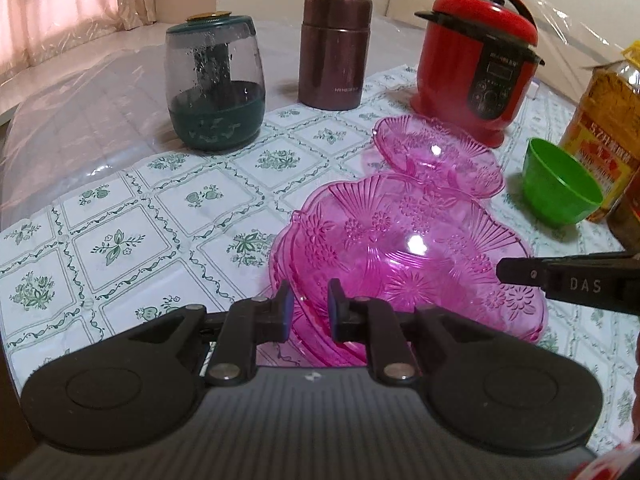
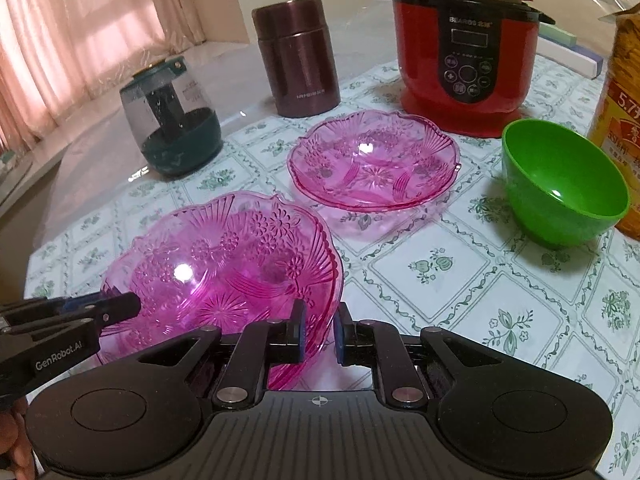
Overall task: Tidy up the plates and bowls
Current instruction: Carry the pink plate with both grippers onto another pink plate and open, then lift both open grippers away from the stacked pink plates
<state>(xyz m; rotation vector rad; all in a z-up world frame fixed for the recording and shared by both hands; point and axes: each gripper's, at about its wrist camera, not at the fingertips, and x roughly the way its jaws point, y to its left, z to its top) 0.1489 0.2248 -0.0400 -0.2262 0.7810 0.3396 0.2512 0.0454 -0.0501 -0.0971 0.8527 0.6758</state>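
Both grippers, left gripper and right gripper, straddle the near pink plates' rim.

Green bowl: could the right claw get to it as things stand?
Probably not right away. The right claw straddles the rim of the near pink dish, so it must let go first. Beyond that, bare tablecloth lies between it and the green bowl.

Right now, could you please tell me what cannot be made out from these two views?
- Yellow cooking oil bottle: cut off by the right edge in both wrist views.
- Near pink patterned plastic plate: whether it is one plate or a stack; the left gripper hides its near rim.
- Red electric cooker: button labels too small.
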